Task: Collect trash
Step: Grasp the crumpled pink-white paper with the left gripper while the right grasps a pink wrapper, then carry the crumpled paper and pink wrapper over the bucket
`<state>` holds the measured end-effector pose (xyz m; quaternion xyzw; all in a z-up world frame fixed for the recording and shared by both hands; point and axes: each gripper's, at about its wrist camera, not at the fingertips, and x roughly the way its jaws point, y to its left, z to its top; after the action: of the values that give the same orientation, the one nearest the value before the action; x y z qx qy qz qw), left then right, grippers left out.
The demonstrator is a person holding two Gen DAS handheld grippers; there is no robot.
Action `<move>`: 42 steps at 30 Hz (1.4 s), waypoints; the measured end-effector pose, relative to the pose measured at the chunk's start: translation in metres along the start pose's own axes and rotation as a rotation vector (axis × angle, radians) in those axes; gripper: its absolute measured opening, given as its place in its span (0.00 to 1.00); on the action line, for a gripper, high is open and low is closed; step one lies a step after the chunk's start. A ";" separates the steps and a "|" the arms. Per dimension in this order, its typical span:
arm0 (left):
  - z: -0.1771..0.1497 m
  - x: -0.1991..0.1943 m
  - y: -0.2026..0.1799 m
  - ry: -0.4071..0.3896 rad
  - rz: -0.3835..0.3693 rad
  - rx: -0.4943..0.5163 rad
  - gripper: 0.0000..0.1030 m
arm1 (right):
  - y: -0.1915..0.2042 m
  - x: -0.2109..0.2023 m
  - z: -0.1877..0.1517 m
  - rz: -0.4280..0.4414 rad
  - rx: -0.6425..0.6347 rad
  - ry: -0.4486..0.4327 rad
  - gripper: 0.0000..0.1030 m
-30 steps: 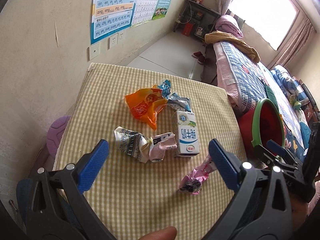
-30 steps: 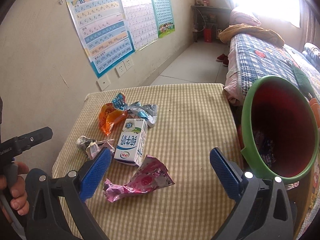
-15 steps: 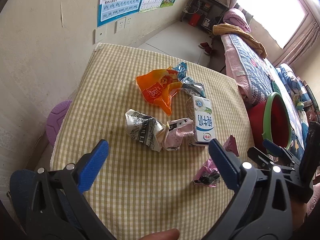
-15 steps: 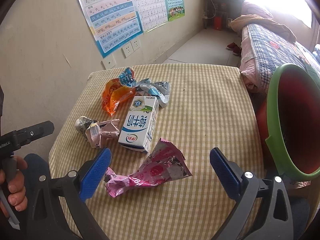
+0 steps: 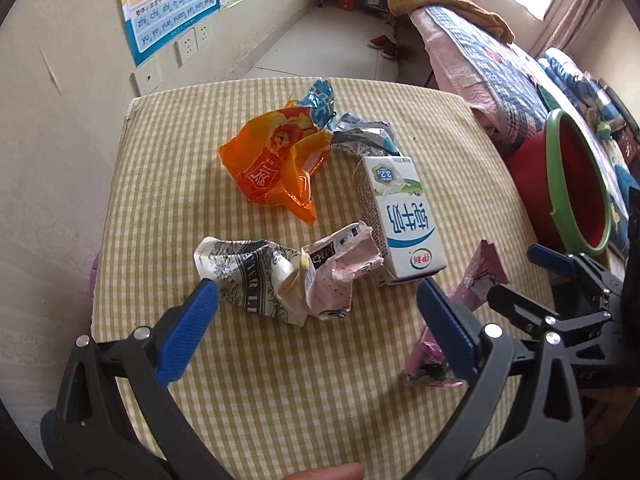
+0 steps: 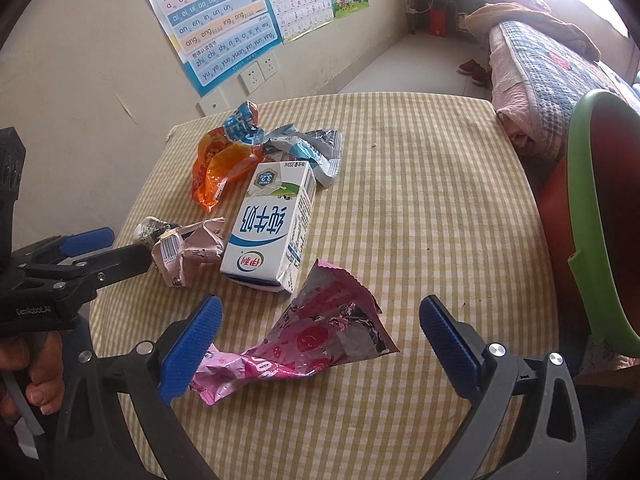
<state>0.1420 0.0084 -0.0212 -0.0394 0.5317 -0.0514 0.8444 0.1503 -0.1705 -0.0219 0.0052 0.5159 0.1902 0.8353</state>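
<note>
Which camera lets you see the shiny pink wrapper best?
The right wrist view. There the crumpled shiny pink foil wrapper lies whole on the checked tablecloth, between the open right gripper fingers. In the left wrist view the pink wrapper is partly hidden behind both grippers' fingers.

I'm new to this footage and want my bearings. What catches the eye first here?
A litter of trash on the checked tablecloth: a white milk carton lying flat in the middle, an orange bag behind it and a pink wrapper nearest. The open right gripper frames that wrapper, and a red bin with a green rim waits off the table's right edge.
</note>
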 end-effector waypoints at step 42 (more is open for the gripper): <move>0.029 -0.014 -0.003 -0.028 -0.014 0.109 0.36 | 0.002 -0.016 0.012 0.054 0.014 0.005 0.13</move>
<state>0.1618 0.0072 0.0044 0.0024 0.5160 -0.0858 0.8523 0.1539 -0.1711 -0.0020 0.0244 0.5190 0.2094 0.8284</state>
